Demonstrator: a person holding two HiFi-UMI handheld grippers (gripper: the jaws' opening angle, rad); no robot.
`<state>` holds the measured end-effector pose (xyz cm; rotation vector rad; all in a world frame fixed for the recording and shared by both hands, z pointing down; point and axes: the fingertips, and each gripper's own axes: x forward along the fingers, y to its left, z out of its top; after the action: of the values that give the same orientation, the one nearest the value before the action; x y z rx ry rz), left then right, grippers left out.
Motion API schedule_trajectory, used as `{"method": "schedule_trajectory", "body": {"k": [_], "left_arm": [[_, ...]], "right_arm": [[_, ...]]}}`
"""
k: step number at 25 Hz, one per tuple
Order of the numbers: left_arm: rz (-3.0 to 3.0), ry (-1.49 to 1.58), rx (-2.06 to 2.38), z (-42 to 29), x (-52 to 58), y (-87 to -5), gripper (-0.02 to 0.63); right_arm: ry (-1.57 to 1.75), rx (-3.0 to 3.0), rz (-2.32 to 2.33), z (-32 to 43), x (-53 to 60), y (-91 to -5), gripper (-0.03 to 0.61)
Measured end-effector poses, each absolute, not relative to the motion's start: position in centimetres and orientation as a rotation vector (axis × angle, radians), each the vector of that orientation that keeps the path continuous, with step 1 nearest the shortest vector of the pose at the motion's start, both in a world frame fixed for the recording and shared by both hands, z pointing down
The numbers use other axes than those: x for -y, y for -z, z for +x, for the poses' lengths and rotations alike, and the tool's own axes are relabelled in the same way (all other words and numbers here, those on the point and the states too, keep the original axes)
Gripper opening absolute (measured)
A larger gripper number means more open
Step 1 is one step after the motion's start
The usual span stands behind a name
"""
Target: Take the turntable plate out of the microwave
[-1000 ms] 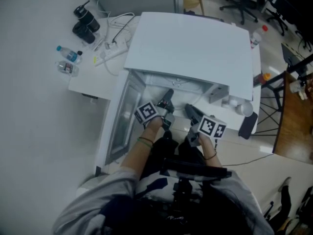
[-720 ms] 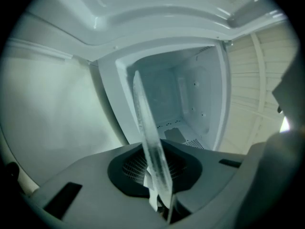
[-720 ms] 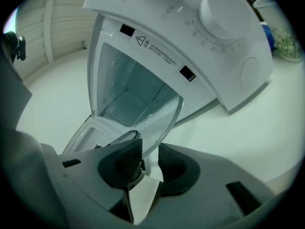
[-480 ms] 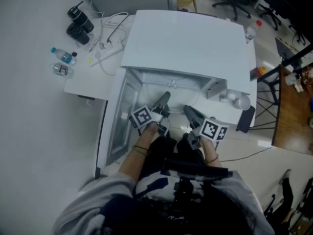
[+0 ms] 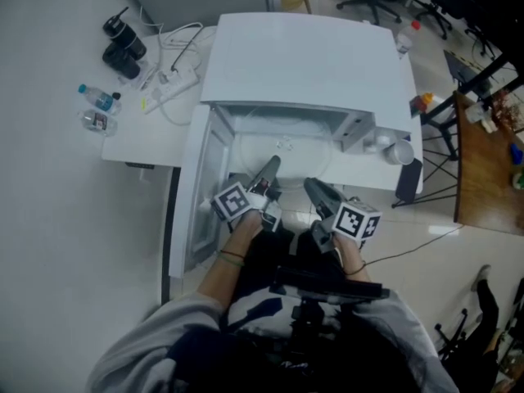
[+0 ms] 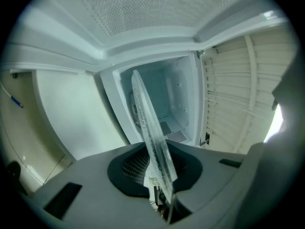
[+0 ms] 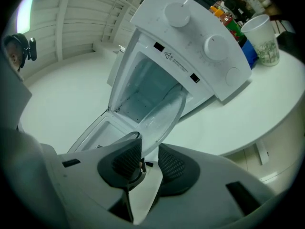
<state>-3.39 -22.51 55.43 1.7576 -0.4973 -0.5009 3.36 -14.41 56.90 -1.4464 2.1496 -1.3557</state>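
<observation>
The white microwave (image 5: 307,56) stands on a white table with its door (image 5: 201,187) swung open to the left. The clear glass turntable plate (image 5: 286,146) sits level at the mouth of the cavity. My left gripper (image 5: 270,166) is shut on its near rim. In the left gripper view the plate (image 6: 147,123) runs edge-on between the pads of the left gripper (image 6: 157,171). My right gripper (image 5: 311,185) is at the rim just to the right. Its jaws are opening. In the right gripper view the plate (image 7: 164,116) lies between the parted pads of the right gripper (image 7: 148,161).
Two water bottles (image 5: 97,99), a black flask (image 5: 123,47) and a power strip (image 5: 172,84) with cables lie on the table to the left. A cup (image 5: 401,152) stands to the right of the microwave. Office chairs and another desk are at the right.
Both grippers have drawn back toward the person, and the plate has come further out of the cavity with them.
</observation>
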Motion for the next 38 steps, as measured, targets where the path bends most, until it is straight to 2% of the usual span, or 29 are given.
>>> {"method": "schedule_trajectory", "body": {"k": [9,16,27,38], "left_arm": [[1.834,0.412,0.665,-5.0,18.7,-55.9,0.037],[1.774,0.630,0.693,-3.1,12.9,-53.4,0.041],[1.801,0.695,0.832,-2.5,4.1,-52.0,0.044],[1.845,0.689,0.820,-3.8,1.0,-49.1,0.044]], "right_arm": [[1.338,-2.237,-1.374,3.3,10.9,-56.0,0.117],[1.361,-2.380,-1.271,5.2,6.4,-55.1,0.120],[1.334,-2.520,-1.116,6.5,-1.5,-54.0,0.121],[1.274,-2.499,-1.082,4.9,-4.7,-51.2,0.121]]}}
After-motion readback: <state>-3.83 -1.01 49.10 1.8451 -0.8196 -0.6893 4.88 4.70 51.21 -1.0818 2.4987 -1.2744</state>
